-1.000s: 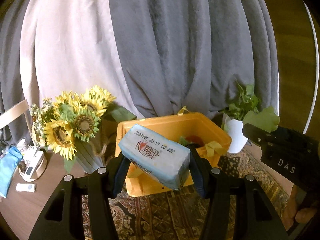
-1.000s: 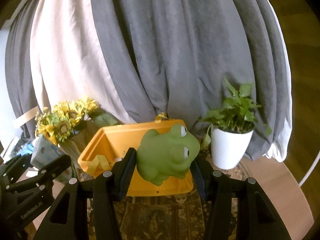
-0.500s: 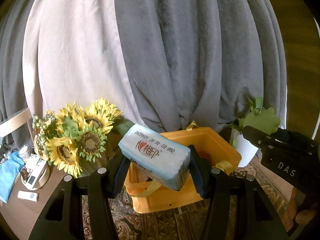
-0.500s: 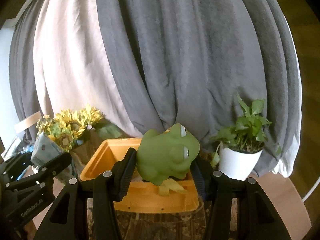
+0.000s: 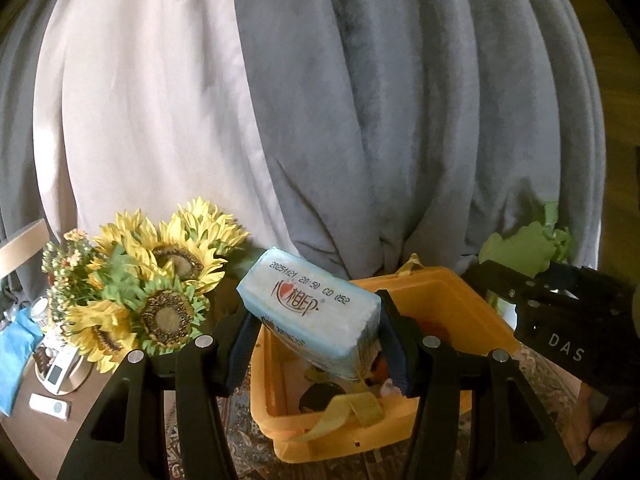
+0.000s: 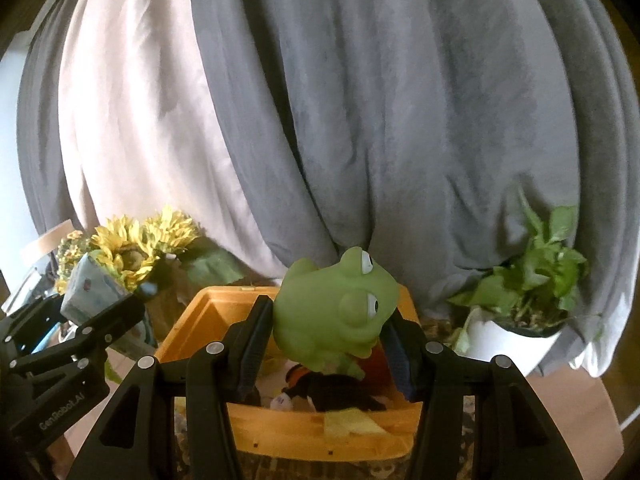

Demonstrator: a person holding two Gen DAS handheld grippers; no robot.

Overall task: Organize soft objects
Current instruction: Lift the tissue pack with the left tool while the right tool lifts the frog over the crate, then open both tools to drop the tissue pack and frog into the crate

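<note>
My left gripper (image 5: 316,356) is shut on a light blue tissue pack (image 5: 312,312) with red print, held above the near left part of an orange bin (image 5: 460,292). My right gripper (image 6: 326,356) is shut on a green toy frog (image 6: 332,312), held above the same orange bin (image 6: 192,320). Inside the bin lie a black and white soft toy (image 6: 336,394), something red and a yellow cloth strap (image 5: 348,408). The left gripper with the tissue pack (image 6: 86,288) shows at the left of the right wrist view. The right gripper body (image 5: 560,320) shows at the right of the left wrist view.
A sunflower bouquet (image 5: 152,280) stands left of the bin. A white pot with a green plant (image 6: 524,320) stands to its right. Grey and pale curtains hang behind. A patterned rug lies under the bin. Small devices and a blue cloth (image 5: 16,344) sit at far left.
Both grippers have moved forward and over the orange bin, whose inside now shows below the held tissue pack and frog. Both grips are unchanged.
</note>
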